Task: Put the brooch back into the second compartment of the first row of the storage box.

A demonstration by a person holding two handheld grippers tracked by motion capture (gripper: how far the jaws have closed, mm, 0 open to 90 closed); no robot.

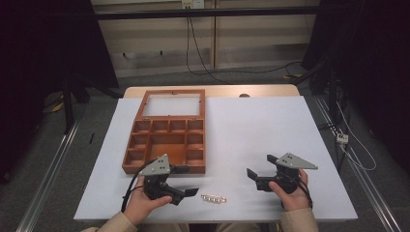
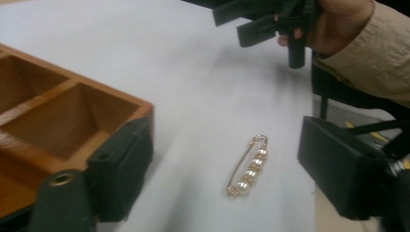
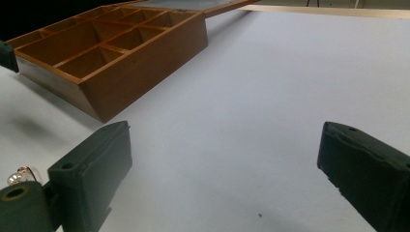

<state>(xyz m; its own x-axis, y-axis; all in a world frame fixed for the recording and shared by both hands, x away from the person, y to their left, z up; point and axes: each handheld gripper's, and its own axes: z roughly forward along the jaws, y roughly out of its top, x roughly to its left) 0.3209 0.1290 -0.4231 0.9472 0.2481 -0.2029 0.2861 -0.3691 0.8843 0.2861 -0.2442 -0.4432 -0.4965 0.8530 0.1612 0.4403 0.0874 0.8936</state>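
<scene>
Where the white surface (image 1: pixel 251 140) runs toward the person's edge, a small gold pin strung with a row of pearl beads (image 2: pixel 247 167) lies flat on it, apart from everything else. In the high view it sits between the two hands, nearer the left one and just beyond the tips of that gripper's jaws. In the left gripper view the pin rests on the white surface in the wide gap between the two black jaws, touching neither of them.

That left gripper (image 1: pixel 183 182) is held low in the person's left hand (image 1: pixel 140 203), its jaws standing well apart with nothing in their hold; the pin is on the surface beyond them, not pressed by either. One jaw reaches beside the near corner of the wooden compartment box (image 1: pixel 164 142).

Over to the right, well apart from the pin, the right gripper (image 1: pixel 261 170) is held in the person's right hand (image 1: pixel 292 193), pointing across toward the box. Its jaws are spread wide and hold nothing; the right gripper view shows bare white surface between them.

Beyond the left gripper the wooden box lies open, its glass-panelled lid (image 1: pixel 171 105) folded back flat behind it. The compartments that I can see into look bare.
</scene>
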